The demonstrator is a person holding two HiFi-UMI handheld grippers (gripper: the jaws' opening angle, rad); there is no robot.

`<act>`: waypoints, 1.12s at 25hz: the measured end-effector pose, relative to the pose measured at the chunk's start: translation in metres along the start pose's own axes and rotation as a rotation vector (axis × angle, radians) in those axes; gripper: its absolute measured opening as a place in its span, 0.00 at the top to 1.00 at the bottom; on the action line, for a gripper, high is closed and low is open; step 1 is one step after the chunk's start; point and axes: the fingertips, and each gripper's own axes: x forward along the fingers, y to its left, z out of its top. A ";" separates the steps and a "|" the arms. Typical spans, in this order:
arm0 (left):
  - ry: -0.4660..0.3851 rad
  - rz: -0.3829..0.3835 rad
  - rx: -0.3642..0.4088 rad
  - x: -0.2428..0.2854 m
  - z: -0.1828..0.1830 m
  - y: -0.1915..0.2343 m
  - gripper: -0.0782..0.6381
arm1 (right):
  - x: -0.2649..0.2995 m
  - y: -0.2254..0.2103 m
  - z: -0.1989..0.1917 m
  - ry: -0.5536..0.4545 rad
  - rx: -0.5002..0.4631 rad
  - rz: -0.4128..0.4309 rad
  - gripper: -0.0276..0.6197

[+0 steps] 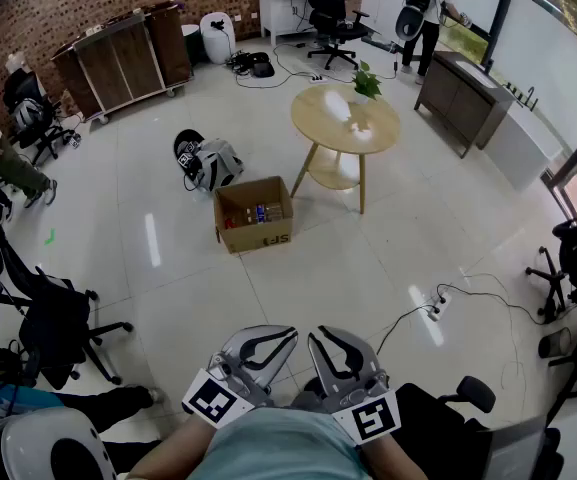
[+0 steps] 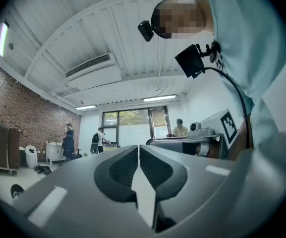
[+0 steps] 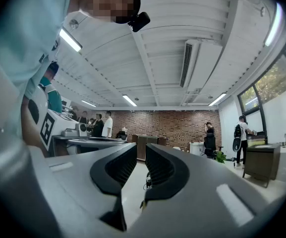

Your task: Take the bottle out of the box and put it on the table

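An open cardboard box [image 1: 254, 228] stands on the floor in the middle of the room, and a bottle [image 1: 260, 211] lies inside it among other small items. Just behind and to the right of the box is a round wooden table [image 1: 328, 118]. Both grippers are held close to my body, far short of the box. My left gripper [image 1: 266, 336] [image 2: 139, 147] is shut with nothing in it. My right gripper [image 1: 336, 336] [image 3: 141, 145] shows a narrow gap between its jaws, and only the floor is seen through that gap.
A potted plant [image 1: 367, 82] sits on the table. A backpack [image 1: 211, 164] lies left of the box. Office chairs [image 1: 53, 323] stand at my left. A power strip with cables [image 1: 436, 308] runs at the right. People stand at the room's edges.
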 end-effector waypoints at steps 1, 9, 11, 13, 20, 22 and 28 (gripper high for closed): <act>-0.003 -0.001 -0.004 0.001 -0.001 0.000 0.87 | 0.001 0.001 -0.002 0.007 -0.007 0.007 0.86; 0.004 -0.005 -0.011 0.014 -0.005 0.002 0.87 | 0.007 -0.005 -0.009 0.023 -0.030 0.019 0.82; 0.009 -0.007 -0.010 0.020 -0.007 0.001 0.88 | 0.005 -0.009 -0.011 0.024 -0.030 0.025 0.83; 0.005 -0.002 -0.021 0.026 -0.008 0.000 0.88 | 0.003 -0.014 -0.013 0.027 -0.027 0.036 0.85; 0.036 -0.002 -0.039 0.045 -0.016 -0.007 0.88 | -0.006 -0.031 -0.019 0.035 -0.021 0.052 0.87; 0.044 0.000 -0.041 0.048 -0.018 -0.008 0.88 | -0.008 -0.035 -0.021 0.032 -0.017 0.054 0.87; 0.059 0.001 -0.035 0.064 -0.019 -0.022 0.88 | -0.019 -0.051 -0.021 0.032 -0.008 0.059 0.90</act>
